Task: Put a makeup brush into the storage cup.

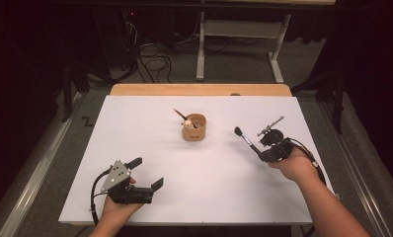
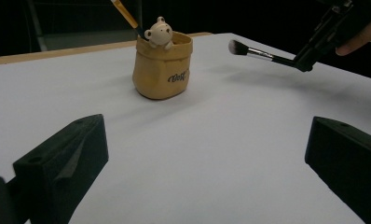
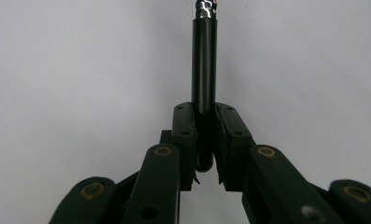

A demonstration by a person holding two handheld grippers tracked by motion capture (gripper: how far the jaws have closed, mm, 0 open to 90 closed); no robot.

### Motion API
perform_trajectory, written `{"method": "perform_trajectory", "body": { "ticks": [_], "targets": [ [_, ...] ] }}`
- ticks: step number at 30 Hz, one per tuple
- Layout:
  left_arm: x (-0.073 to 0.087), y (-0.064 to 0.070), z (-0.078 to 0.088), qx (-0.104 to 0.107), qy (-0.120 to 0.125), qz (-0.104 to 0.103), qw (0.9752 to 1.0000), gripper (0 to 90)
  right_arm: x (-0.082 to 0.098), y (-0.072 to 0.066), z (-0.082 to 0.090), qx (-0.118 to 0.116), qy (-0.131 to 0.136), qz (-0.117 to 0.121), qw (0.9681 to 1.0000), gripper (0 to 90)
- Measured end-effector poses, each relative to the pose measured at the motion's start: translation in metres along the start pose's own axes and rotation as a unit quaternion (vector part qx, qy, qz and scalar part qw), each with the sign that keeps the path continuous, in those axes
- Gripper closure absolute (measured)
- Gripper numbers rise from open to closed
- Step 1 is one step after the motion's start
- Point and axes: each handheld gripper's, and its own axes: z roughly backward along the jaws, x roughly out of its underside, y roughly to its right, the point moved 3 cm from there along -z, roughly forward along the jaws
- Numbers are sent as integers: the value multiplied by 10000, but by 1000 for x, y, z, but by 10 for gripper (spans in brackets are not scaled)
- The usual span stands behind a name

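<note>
Makeup brush (image 1: 246, 139): it is a light, stiff thing with a slim, smooth black handle, a shiny metal ferrule and a soft tuft at the far end. You hold it by the tail of the handle in the right gripper (image 1: 263, 154), whose jaws stand narrow and clamped on it from both sides; in the right gripper view the handle (image 3: 204, 65) runs straight out between the pads, its rounded end sitting just inside them. Judged from that, the hold is short and far from the brush's middle, so the round, slick handle could swivel or slide if you knock the tuft. Keep the squeeze on the handle, never on the bristles, which would crush.

The brush hangs in the air above the right half of the desk (image 1: 150, 123), tuft pointing toward the tan bear-topped pot (image 1: 194, 127) near the desk's middle, well apart from it. Another brush (image 1: 178, 114) already leans in that pot.

Your left gripper (image 1: 147, 173) rests near the desk's front edge, jaws wide with nothing between them.
</note>
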Motion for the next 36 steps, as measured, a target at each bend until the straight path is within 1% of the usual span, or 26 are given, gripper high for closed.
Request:
{"method": "perform_trajectory", "body": {
  "ticks": [1,3,6,7,11,12,17,19,21,22,23,24,25,26,27,28,30,31,32,33,34,35,36],
  "targets": [
    [0,0,0,-9,-4,1,10000,3,6,-1,3,-1,17,-40,10000,809],
    [1,0,-1,-12,-11,-6,10000,3,10,-3,4,19,30,4,10000,809],
    [1,0,-1,-9,-34,-13,10000,3,15,-5,5,49,-5,0,10000,809],
    [1,0,-1,-5,-46,-10,10000,3,21,-7,7,66,-8,-2,10000,809],
    [1,0,-1,-8,-29,13,10000,3,28,-10,10,25,2,-61,10000,809],
    [1,0,0,-14,-23,23,10000,3,31,-10,12,51,50,-56,10000,809],
    [1,-1,0,-24,-11,64,10000,3,39,-10,12,21,77,-124,9999,809],
    [1,-1,0,-36,-7,62,10000,3,41,-9,11,15,166,-166,9997,809],
    [1,-1,0,-39,-6,56,10000,3,41,-9,11,21,195,-195,9996,809],
    [1,-1,0,-42,-9,52,10000,3,41,-9,10,-29,287,-230,9993,809],
    [1,-1,-1,-39,-13,51,10000,3,42,-9,10,-34,353,-242,9991,809],
    [2,-1,-1,-38,-17,53,10000,3,42,-9,9,9,403,-265,9988,809],
    [2,-1,-1,-39,-39,56,10000,3,42,-9,9,-35,463,-276,9985,809],
    [2,-1,-1,-37,-39,62,10000,3,42,-9,6,-49,644,-318,9974,809],
    [2,-2,-1,-36,-33,67,10000,3,42,-9,6,-49,644,-318,9974,809],
    [2,-2,-1,-34,-38,65,10000,3,43,-9,5,-67,722,-345,9968,809],
    [2,-2,-1,-37,-38,66,10000,3,45,-10,1,-129,990,-442,9940,809],
    [2,-3,-1,-43,-40,59,10000,3,45,-10,1,-129,990,-442,9940,809],
    [2,-3,-1,-48,-34,75,10000,3,47,-10,0,-56,1125,-472,9925,809],
    [3,-3,-1,-52,-43,87,9999,3,49,-10,0,-78,1379,-570,9888,809],
    [3,-3,-1,-52,-43,87,9999,3,49,-10,0,-78,1379,-570,9888,809],
    [3,-3,-1,-52,-50,79,9999,3,51,-10,0,34,1535,-607,9863,809],
    [3,-3,-2,-53,-54,77,9999,3,53,-11,-1,90,1657,-621,9842,808]
  ]
}}
